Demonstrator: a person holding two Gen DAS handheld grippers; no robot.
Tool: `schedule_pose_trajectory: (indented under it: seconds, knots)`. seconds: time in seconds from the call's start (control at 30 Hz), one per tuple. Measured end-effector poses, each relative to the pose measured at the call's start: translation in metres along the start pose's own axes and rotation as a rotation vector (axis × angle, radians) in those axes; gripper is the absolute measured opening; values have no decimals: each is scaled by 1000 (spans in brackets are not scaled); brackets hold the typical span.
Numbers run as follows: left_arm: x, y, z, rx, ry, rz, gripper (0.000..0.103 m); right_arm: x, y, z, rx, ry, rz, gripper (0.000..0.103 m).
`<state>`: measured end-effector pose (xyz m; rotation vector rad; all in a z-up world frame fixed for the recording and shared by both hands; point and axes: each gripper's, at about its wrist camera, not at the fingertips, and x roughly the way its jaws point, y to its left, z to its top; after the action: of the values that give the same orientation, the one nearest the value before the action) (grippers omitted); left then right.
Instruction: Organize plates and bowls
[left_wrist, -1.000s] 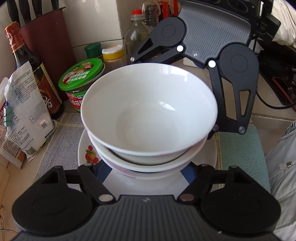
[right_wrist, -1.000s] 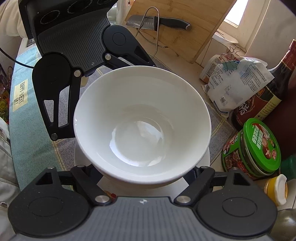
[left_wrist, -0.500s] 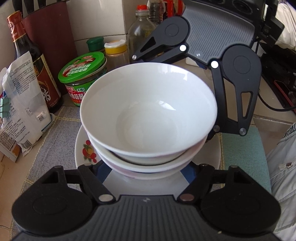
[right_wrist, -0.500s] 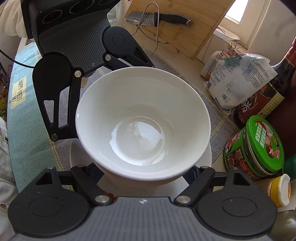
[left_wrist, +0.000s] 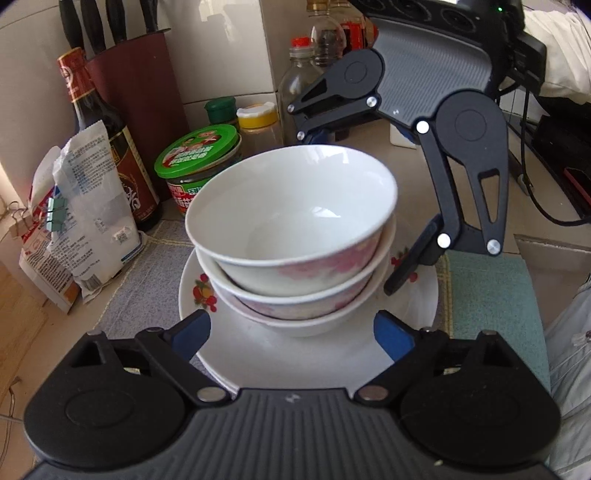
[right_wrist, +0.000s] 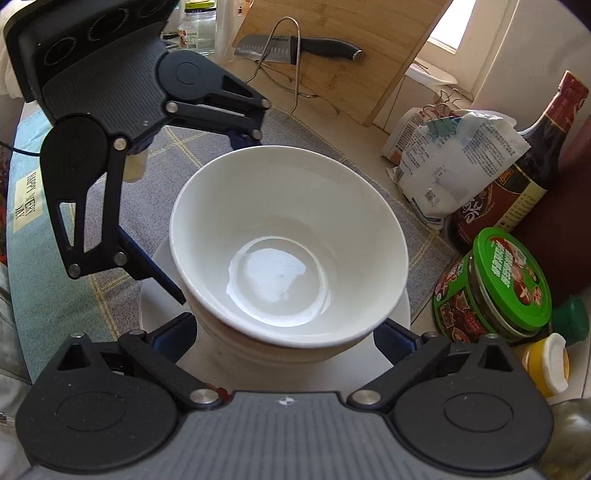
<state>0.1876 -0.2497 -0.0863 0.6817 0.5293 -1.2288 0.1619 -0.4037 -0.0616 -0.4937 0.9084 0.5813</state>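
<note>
Both grippers are letting go of the bowl stack, so the step in hand is the release after setting bowls on the plate. Nearest in the left wrist view, the left gripper (left_wrist: 291, 332) has its jaws opening, its blue pads standing clear on either side of the stack's base with nothing pressed between them. In the right wrist view the right gripper (right_wrist: 284, 332) likewise has its jaws opening wide, the pads flanking the lowest bowl without gripping it.

Just beyond, the bowls (left_wrist: 295, 236), three nested with the top one white inside and pink-flowered outside, sit upright on the plate (left_wrist: 417, 299), which rests on a grey cloth (left_wrist: 144, 280) on the counter (left_wrist: 402, 166).

Farther off stand a green-lidded jar (left_wrist: 197, 155), a sauce bottle (left_wrist: 107, 140) and a paper bag (left_wrist: 88, 206) to the left.

The stack looks settled, slightly off-centre toward the plate's far side. The next move likely calls for drawing both grippers back and up without knocking the rims, then seeking any remaining dishes.
</note>
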Motion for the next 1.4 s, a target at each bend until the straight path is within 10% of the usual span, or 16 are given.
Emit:
schedule_pose_trajectory:
  seconds: [0.33,0.57,0.83,1.0,1.4]
  knots:
    - [-59,-22,-19,-110,-221,236,102,-27,39,2,164,0,-174,103]
    - [-104,-45,-37,-237,-353,261,102,-48,83,18,424,-36,-334,103]
    - [-136,-59,-48,-450,-192,478,102,-57,126,14,838,-30,-657,103]
    - [-152,-60,-45,-558,-148,471,102,-77,148,5,1049,-97,-644,103]
    - [-169,-74,-38,-562,-104,507,102,-97,181,20,1045,-137,-654,103]
